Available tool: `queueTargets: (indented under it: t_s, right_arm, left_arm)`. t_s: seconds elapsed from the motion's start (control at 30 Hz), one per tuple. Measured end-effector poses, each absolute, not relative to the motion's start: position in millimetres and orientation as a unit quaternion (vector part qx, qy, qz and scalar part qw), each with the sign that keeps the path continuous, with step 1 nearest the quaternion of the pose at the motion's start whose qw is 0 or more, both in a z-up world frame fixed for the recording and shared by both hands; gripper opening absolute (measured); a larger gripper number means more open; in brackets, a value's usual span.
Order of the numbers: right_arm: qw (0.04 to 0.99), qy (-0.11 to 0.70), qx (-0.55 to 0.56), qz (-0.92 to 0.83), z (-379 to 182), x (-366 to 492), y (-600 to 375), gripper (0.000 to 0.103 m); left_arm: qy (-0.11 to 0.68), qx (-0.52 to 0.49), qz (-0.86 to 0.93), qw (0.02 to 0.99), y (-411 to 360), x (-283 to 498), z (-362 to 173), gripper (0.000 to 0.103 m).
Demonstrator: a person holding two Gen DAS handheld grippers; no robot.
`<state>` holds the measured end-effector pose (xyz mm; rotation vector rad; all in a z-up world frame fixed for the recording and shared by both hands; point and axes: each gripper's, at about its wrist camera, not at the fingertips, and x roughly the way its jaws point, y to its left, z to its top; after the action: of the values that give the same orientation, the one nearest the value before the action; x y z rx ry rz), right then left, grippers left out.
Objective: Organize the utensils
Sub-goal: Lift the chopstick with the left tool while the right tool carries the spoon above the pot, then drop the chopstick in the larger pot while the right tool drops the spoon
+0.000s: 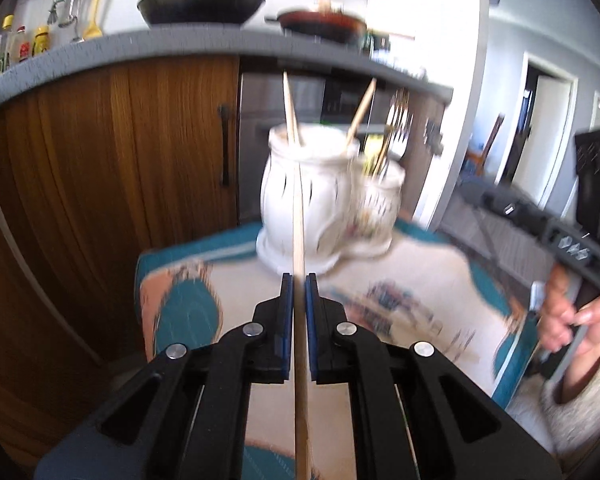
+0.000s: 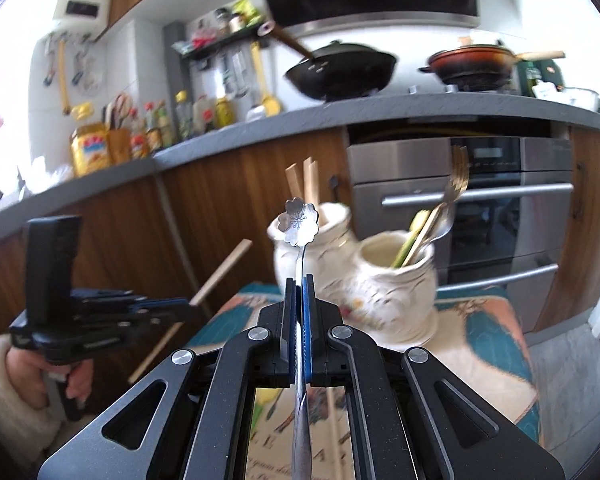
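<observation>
My left gripper (image 1: 299, 280) is shut on a wooden chopstick (image 1: 298, 216) that points up toward the taller white ceramic jar (image 1: 284, 196); that jar holds two chopsticks (image 1: 290, 110). The shorter white jar (image 1: 380, 204) beside it holds forks (image 1: 396, 120). My right gripper (image 2: 299, 280) is shut on a metal spoon with a flower-shaped end (image 2: 301, 222), in front of the tall jar (image 2: 328, 236) and left of the short jar (image 2: 396, 280). The left gripper (image 2: 180, 304) with its chopstick (image 2: 220, 270) shows at the left of the right wrist view.
Both jars stand on a small table with a teal and cream patterned cloth (image 1: 420, 300). Behind are wooden cabinets (image 1: 120, 152), an oven (image 2: 480, 208), and a grey counter (image 2: 380, 108) with woks and bottles. The right gripper's body (image 1: 560, 236) is at the right.
</observation>
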<state>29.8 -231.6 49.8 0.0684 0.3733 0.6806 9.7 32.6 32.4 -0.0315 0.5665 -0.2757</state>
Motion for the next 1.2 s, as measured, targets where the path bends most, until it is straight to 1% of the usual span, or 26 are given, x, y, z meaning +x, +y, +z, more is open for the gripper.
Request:
queueTargets:
  t_s: [0.17, 0.27, 0.43, 0.63, 0.87, 1.07, 1.2]
  right_arm:
    - [0.942, 0.155, 0.052, 0.293, 63.5, 55.3, -235.9, 0.004]
    - [0.947, 0.136, 0.08, 0.281, 73.3, 75.8, -239.9, 0.004]
    - [0.954, 0.115, 0.109, 0.253, 80.2, 112.2, -242.5, 0.004]
    - [0.953, 0.093, 0.141, 0.251, 85.7, 145.4, -241.9, 0.004]
    - [0.96, 0.069, 0.14, 0.234, 80.9, 167.7, -234.3, 0.004]
    - [0.966, 0.073, 0.116, 0.219, 67.3, 177.2, -227.0, 0.004]
    - [0.97, 0.065, 0.104, 0.211, 62.9, 178.6, -223.5, 0.004]
  left_arm:
    - [0.239, -0.039, -0.145, 0.959, 38.2, 24.6, 51.6, 0.006]
    - [0.22, -0.051, -0.155, 0.962, 37.8, 33.9, 66.0, 0.006]
    - [0.174, -0.064, -0.161, 0.969, 30.1, 63.8, 92.8, 0.006]
    - [0.136, -0.082, -0.156, 0.975, 26.1, 103.0, 110.8, 0.006]
    - [0.082, -0.102, -0.157, 0.979, 18.0, 134.2, 115.0, 0.006]
    - [0.066, -0.107, -0.15, 0.981, 14.0, 151.5, 102.1, 0.006]
    - [0.055, -0.091, -0.139, 0.985, 11.6, 151.2, 94.1, 0.006]
